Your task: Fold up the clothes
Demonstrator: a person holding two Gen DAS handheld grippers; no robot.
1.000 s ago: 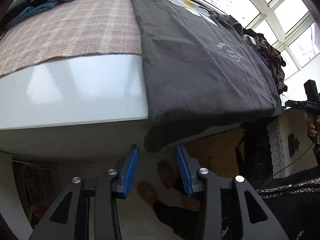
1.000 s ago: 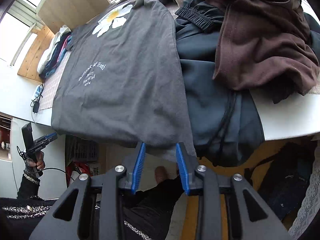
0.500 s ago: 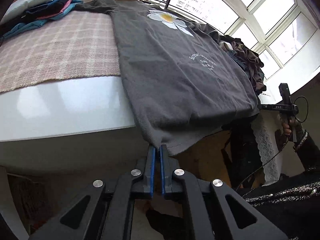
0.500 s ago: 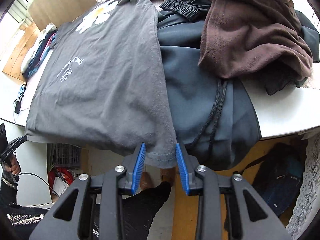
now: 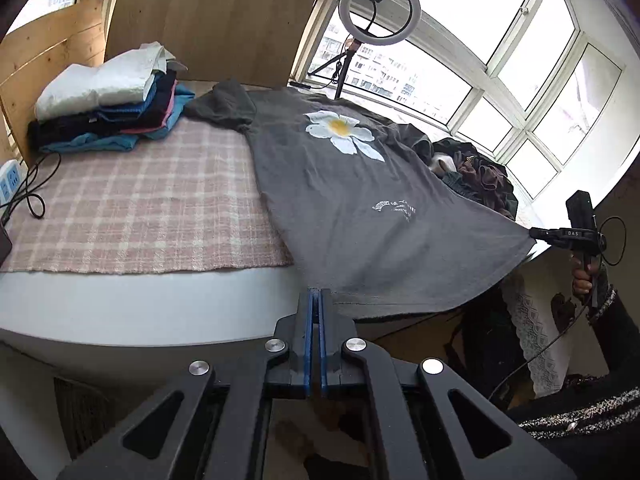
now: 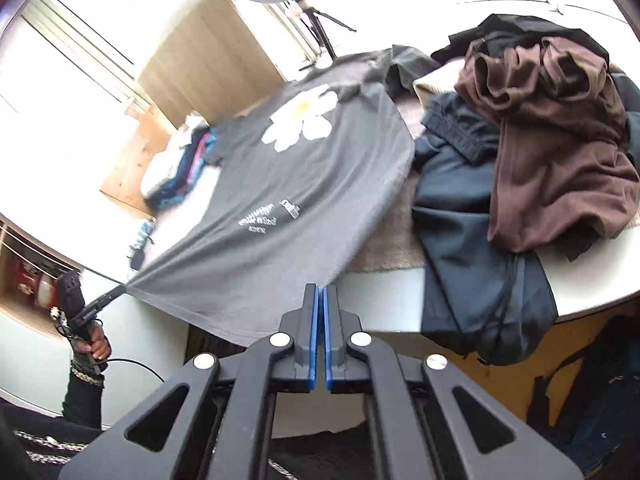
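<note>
A dark grey T-shirt (image 5: 352, 200) with a white daisy print and small white lettering lies spread on the table, its hem lifted and stretched taut off the near edge. My left gripper (image 5: 315, 294) is shut on the hem's left corner. In the right wrist view the same grey T-shirt (image 6: 296, 200) stretches toward me, and my right gripper (image 6: 319, 291) is shut on the hem's right corner. Each view also shows the other gripper, held in a hand, pinching the far corner.
A pink plaid cloth (image 5: 132, 208) covers the white table (image 5: 140, 312). A stack of folded clothes (image 5: 112, 112) sits at the back left by a wooden panel. A pile of brown and dark garments (image 6: 540, 152) lies at the right. A ring light (image 5: 378, 6) stands behind.
My right gripper closed on the hem corner; the left was shut half a second ago. Both have risen, lifting the hem and pulling it taut above the table edge.
</note>
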